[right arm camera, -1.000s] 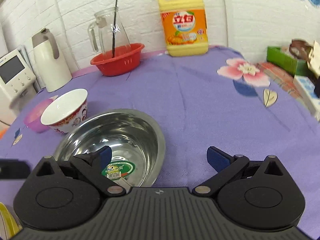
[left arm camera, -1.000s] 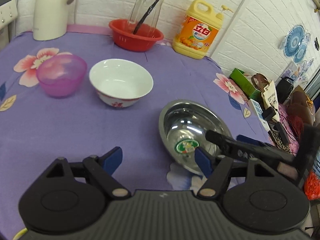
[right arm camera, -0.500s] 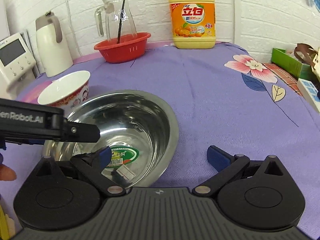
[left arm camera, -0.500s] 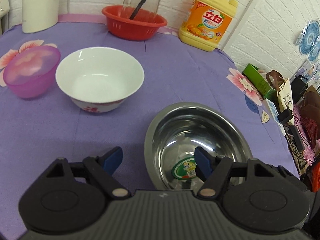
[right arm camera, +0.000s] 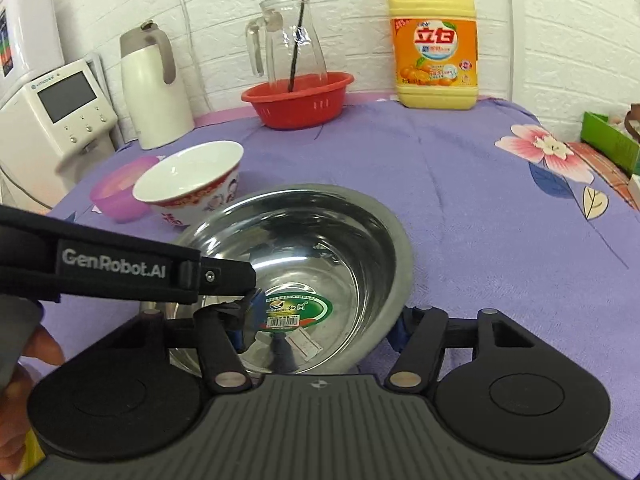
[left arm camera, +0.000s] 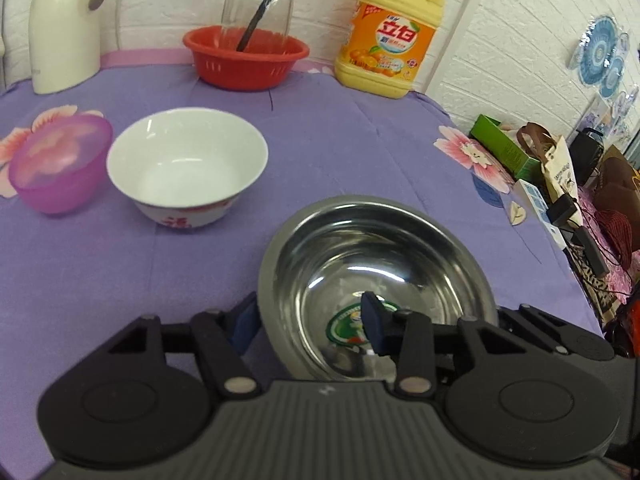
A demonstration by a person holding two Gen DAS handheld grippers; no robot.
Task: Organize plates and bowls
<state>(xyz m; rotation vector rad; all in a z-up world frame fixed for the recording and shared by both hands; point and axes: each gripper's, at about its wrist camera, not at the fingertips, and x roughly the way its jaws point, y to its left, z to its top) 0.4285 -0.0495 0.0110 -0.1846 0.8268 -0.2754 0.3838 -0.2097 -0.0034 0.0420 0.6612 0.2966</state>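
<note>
- Both grippers open, each straddling steel bowl [left arm camera: 376, 276] rim: left gripper [left arm camera: 308, 320], right gripper [right arm camera: 324, 320].
- Bare purple cloth [right arm camera: 480, 208] beyond right fingertips.
- White bowl [left arm camera: 186, 164] and pink bowl [left arm camera: 60, 164] ahead-left of left fingers, well apart from steel rim.

Black gripper [right arm camera: 320, 328], blue-padded jaws, white "GenRobot.AI" lettering.

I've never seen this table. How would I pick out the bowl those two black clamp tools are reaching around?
Start from the purple flowered tablecloth, with the yellow detergent jug at the back. Come to the near edge: the steel bowl sits there, right of a white bowl and a pink bowl. It alone is shiny metal, the widest, with a green sticker inside.
</note>
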